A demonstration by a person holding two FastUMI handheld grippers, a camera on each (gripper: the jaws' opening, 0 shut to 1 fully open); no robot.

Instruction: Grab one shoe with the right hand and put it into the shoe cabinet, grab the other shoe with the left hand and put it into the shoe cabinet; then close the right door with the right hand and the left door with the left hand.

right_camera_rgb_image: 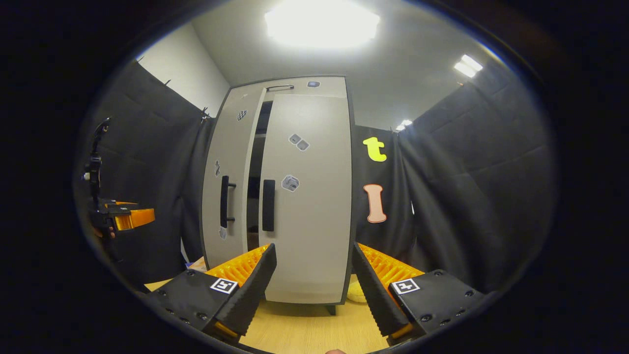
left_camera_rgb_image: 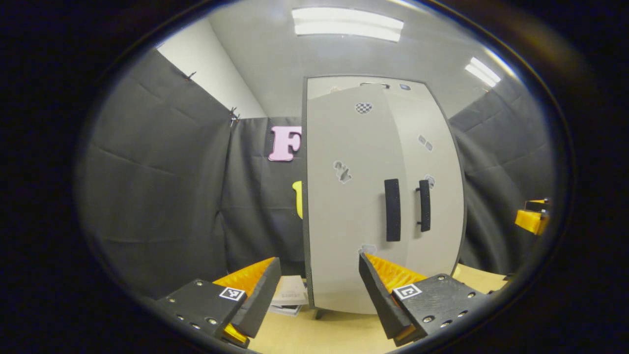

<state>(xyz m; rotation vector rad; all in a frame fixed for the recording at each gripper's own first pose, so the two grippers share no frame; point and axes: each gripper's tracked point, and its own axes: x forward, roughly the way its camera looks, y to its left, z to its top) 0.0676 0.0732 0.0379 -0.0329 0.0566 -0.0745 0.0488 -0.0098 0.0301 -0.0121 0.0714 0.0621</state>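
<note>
The grey shoe cabinet [left_camera_rgb_image: 344,206] stands upright ahead of both grippers. In the right gripper view its left door [right_camera_rgb_image: 228,162] hangs ajar, with a dark gap [right_camera_rgb_image: 255,162] beside the right door [right_camera_rgb_image: 309,211], which lies flat against the cabinet. Each door carries a black handle [right_camera_rgb_image: 268,205]. My left gripper [left_camera_rgb_image: 317,290] is open, a little short of the left door [left_camera_rgb_image: 344,147], and holds nothing. My right gripper [right_camera_rgb_image: 312,287] is open too, facing the right door. The right gripper [left_camera_rgb_image: 533,216] also shows at the far right of the left gripper view, and the left gripper [right_camera_rgb_image: 123,216] at the far left of the right gripper view.
The cabinet stands on a light wooden surface [right_camera_rgb_image: 304,329]. A small stack of booklets [left_camera_rgb_image: 290,295] lies by its left foot. A pale yellow thing [right_camera_rgb_image: 356,294] sits low at its right corner. Black cloth walls [left_camera_rgb_image: 162,196] close in on both sides.
</note>
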